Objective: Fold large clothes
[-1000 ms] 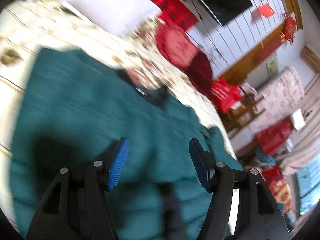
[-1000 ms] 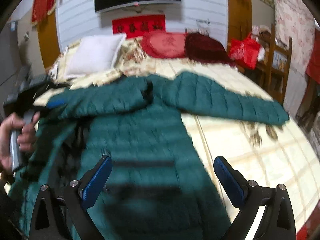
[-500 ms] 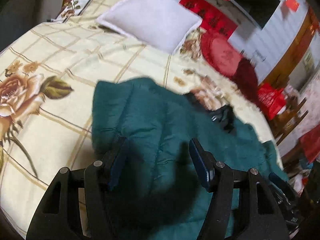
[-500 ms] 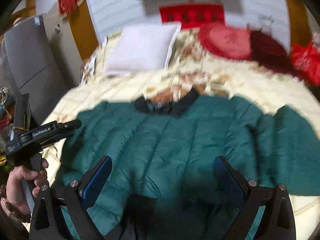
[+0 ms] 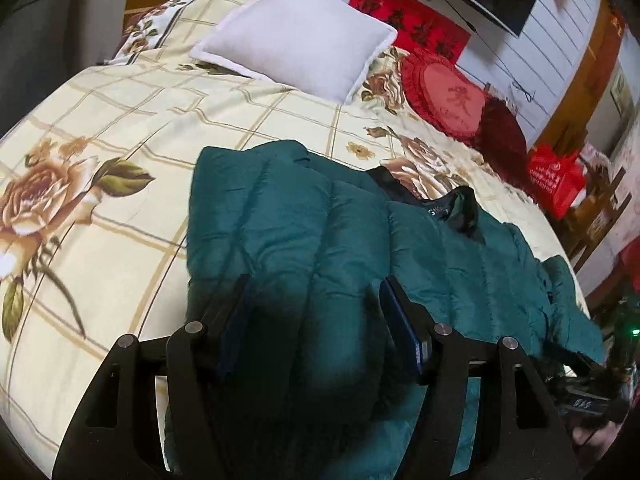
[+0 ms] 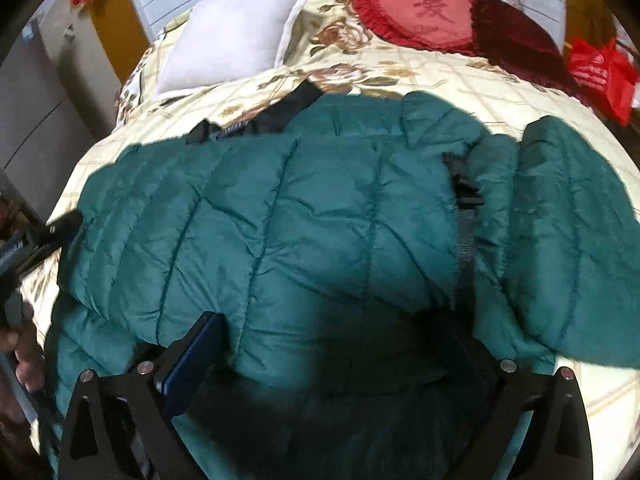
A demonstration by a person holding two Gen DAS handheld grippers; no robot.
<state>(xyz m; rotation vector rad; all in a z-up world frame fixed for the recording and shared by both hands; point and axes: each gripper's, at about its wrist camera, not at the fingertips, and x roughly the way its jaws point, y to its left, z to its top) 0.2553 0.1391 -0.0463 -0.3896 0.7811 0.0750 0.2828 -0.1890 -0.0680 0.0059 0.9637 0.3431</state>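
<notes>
1. The left gripper (image 5: 316, 316) has its fingers apart, low over the near left part of the jacket (image 5: 320, 248), with nothing between them. The fabric bulges up into the gap, but no pinch shows.

2. The right gripper (image 6: 340, 352) also has its fingers wide apart and empty. Its left finger (image 6: 192, 360) lies against a puffed fold; the right finger is in dark shadow and hard to make out.

3. Both pairs probably sit spread above the cloth because the person is between grasps, choosing the next edge to take. That is a judgement from the posture alone.

4. The jacket is a large dark-green quilted puffer, lying across the bed (image 5: 120, 128) with its black collar (image 5: 456, 212) toward the pillows. The left side looks already turned in over the body, giving a straight padded edge there.

5. The right sleeve (image 6: 572, 232) is spread out to the side and not yet folded. A dark strap with a buckle (image 6: 464, 188) runs down where sleeve meets body.

6. The padding is thick and springy, so folds will likely want to rise unless pressed.

7. Further out: a white pillow (image 5: 296, 40), a red round cushion (image 5: 444, 96), a dark red cushion (image 6: 516, 36) and a red bag (image 5: 556, 180) beyond the bed.
</notes>
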